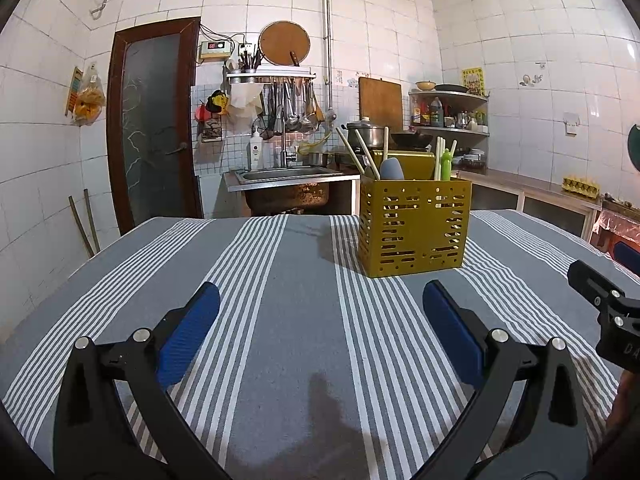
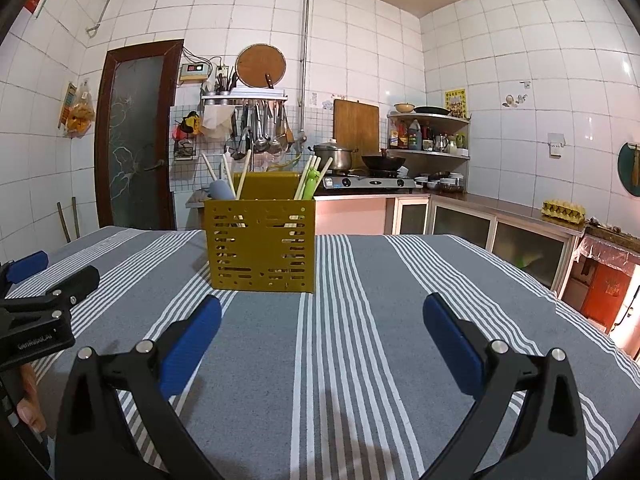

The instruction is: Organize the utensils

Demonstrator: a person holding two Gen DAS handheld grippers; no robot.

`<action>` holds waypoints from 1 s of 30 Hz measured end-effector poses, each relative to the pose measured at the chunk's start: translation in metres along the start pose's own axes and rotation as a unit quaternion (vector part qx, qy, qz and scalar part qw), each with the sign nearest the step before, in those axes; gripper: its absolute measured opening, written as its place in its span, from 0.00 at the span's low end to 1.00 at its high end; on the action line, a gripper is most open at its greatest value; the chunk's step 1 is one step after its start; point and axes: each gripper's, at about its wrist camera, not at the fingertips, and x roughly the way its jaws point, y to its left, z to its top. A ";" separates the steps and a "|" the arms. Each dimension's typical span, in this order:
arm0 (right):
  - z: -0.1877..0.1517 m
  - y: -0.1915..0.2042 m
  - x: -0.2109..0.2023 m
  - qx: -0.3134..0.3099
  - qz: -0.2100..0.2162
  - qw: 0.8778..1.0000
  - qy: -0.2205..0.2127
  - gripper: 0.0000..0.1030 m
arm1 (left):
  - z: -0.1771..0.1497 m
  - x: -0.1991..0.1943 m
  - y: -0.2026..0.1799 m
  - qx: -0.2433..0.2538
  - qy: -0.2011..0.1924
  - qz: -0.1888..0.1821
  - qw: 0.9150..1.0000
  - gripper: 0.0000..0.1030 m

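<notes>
Both our tools, left tool (image 1: 320, 320) and right tool (image 2: 322, 322), hover spread and empty; utensils (image 2: 308, 178) stand sorted in the caddy (image 2: 260, 246).

- The cloth (image 1: 296, 280) on the table is grey with bands of thin white stripes.
- The utensil holder (image 2: 260, 246) is mustard yellow, pierced with slots.
- Pale cream chopsticks (image 1: 362, 152) and a green utensil (image 1: 446, 164) stand in it.
- The fingers (image 2: 192, 344) are blue on black arms.
</notes>
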 end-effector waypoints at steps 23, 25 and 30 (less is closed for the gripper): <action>0.000 0.000 0.004 0.000 0.001 1.000 0.006 0.96 | 0.000 -0.002 -0.001 -0.001 -0.003 0.000 1.000 0.95; 0.000 0.001 0.005 -0.001 0.001 1.000 0.007 0.96 | 0.000 -0.002 -0.001 -0.001 -0.003 0.000 1.000 0.95; 0.000 -0.001 0.006 0.002 0.001 1.000 0.008 0.96 | 0.000 -0.002 -0.001 -0.001 -0.003 0.000 1.000 0.95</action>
